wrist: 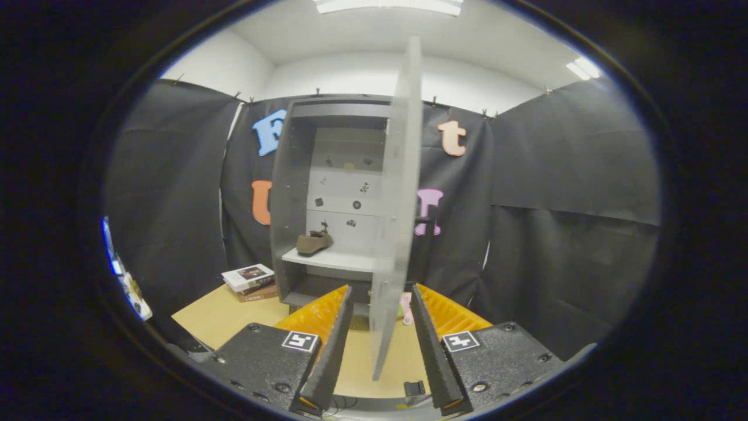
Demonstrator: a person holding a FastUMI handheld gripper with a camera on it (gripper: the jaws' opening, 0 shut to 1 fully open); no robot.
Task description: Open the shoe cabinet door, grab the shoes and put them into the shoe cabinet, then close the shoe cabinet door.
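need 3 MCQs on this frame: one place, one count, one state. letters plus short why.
1. Where is the shoe?
A. on the cabinet shelf
B. on the table
C. on the books

2. How many shoes lie in the cabinet?
A. none
B. one
C. three

3. How does the door stand?
A. shut flat
B. open, edge toward the claw
C. taken off

Answers:
1 A: the brown shoe rests on the white shelf inside the cabinet, above the table where the books are stacked.
2 B: a single shoe shows on the shelf.
3 B: the door swings out edge-on, its lower end between the fingers of the open claw, neither pressing on it.
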